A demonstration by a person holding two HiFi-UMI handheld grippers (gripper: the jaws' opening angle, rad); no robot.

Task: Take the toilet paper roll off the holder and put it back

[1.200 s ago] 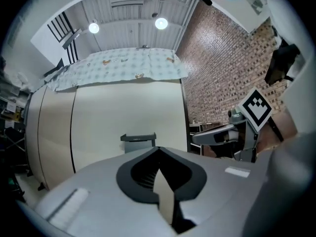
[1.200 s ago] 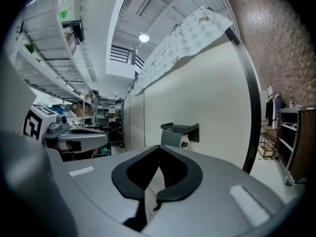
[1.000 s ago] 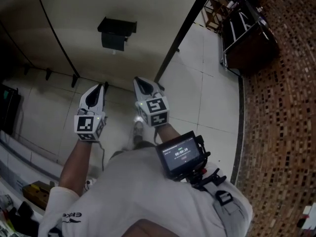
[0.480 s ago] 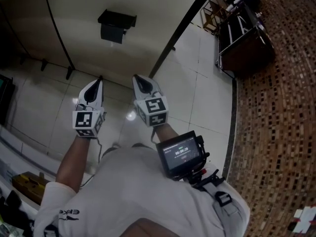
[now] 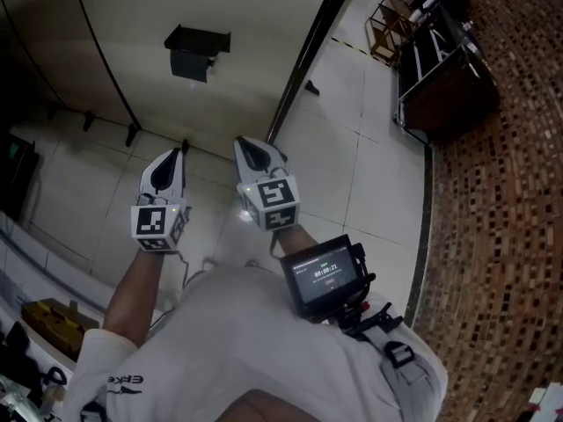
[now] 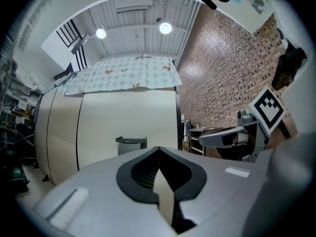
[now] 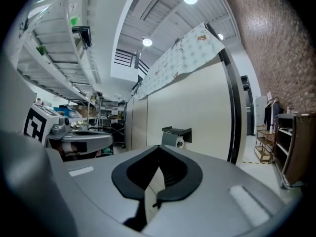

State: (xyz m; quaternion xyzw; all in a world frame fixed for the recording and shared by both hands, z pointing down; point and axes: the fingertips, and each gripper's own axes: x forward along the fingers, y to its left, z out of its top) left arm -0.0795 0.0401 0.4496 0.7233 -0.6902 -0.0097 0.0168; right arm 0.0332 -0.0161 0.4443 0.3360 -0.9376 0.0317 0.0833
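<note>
A dark toilet paper holder (image 5: 197, 40) is fixed to the cream wall panel, with the toilet paper roll (image 5: 191, 62) hanging under its lid. In the right gripper view the holder (image 7: 177, 131) shows the roll (image 7: 174, 140) below it. The left gripper view shows the holder (image 6: 131, 143) only from far off. My left gripper (image 5: 167, 167) and right gripper (image 5: 251, 152) are held side by side well short of the wall, both shut and empty.
A black vertical post (image 5: 301, 64) marks the panel's right end. A dark shelf rack (image 5: 440, 69) stands at the far right by the brick wall (image 5: 501, 218). Shelves with clutter (image 5: 35, 341) run along the lower left. White floor tiles (image 5: 369, 148) lie ahead.
The holder has drifted left and up in the head view while both grippers kept their places side by side. Both stayed shut.
</note>
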